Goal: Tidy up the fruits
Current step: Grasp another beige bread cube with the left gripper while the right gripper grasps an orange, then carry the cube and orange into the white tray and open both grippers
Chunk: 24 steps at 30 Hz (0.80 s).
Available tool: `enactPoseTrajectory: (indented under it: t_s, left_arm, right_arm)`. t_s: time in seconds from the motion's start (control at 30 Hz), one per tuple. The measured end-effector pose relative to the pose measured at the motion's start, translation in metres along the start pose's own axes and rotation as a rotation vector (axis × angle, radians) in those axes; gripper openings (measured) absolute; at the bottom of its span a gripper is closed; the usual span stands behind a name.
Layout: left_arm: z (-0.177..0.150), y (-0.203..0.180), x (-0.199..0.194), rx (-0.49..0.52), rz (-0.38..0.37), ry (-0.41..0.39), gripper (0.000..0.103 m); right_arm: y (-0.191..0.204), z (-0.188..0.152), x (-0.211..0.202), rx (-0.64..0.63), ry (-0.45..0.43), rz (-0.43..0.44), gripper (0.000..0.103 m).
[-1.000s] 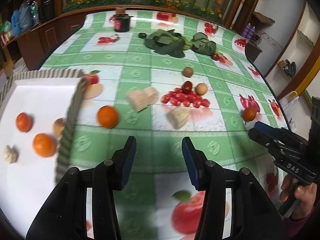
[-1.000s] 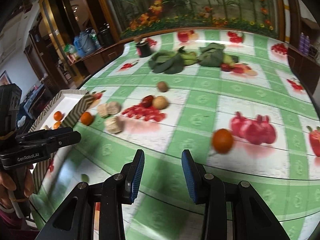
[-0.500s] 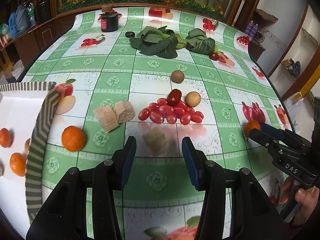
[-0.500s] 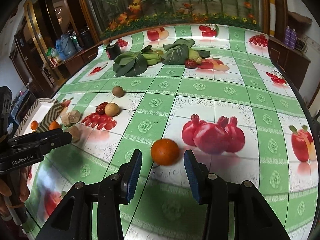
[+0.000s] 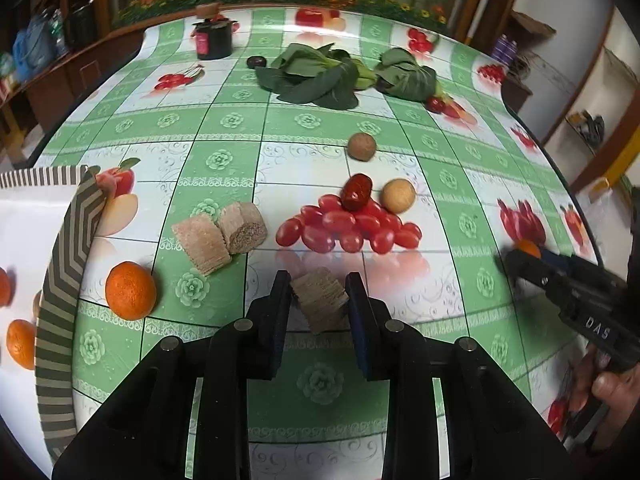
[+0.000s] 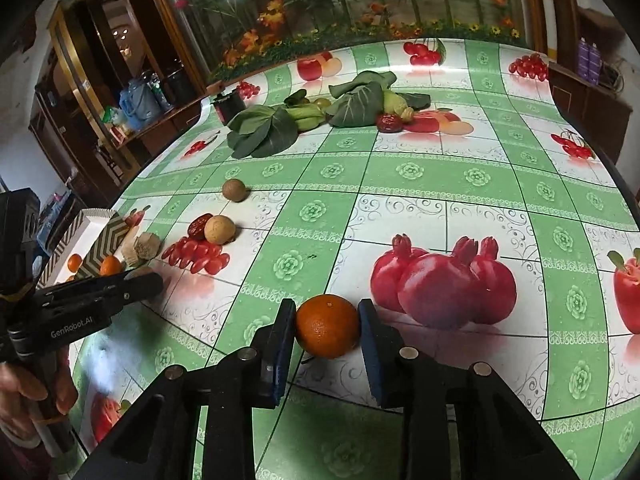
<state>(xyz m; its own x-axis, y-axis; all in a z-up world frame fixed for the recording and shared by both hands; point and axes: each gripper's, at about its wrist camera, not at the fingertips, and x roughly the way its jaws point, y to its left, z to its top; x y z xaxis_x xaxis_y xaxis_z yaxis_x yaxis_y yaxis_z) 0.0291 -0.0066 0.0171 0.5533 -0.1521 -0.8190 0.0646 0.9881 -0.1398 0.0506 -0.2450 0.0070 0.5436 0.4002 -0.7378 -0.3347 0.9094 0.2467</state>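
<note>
Glossy plastic tablecloth (image 5: 224, 152) — rough fibrous block (image 5: 320, 300), dimpled orange (image 6: 327, 332) — matt grippers.

Both grippers are black plastic with long angular arms, each finger lined on its inner face with a dark blue pad (image 5: 277, 316), and round silver pins (image 6: 408, 353) sit on the finger joints. In the left wrist view the right gripper (image 5: 520, 258), at 3 o'clock, bears white letters "DAS". In the right wrist view the left gripper (image 6: 154, 282), at 9 o'clock, reads "GenRobot.AI"; a dark red sleeve cuff (image 6: 18, 446) shows at 8 o'clock.
</note>
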Motion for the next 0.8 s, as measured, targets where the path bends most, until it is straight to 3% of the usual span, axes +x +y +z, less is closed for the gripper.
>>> enactPoseTrajectory:
  t_s: [0.5,0.8]
  left_arm:
    - [-0.025,0.021,-0.062,0.024,-0.023,-0.043,0.027]
    - [-0.034,0.080,-0.100,-0.029,0.038,-0.081,0.027]
  right_arm:
    - [0.060,-0.004,-0.017,-0.033,-0.023,0.101,0.031]
    - [0.129,0.001,-0.007,-0.131,-0.007,0.176,0.030]
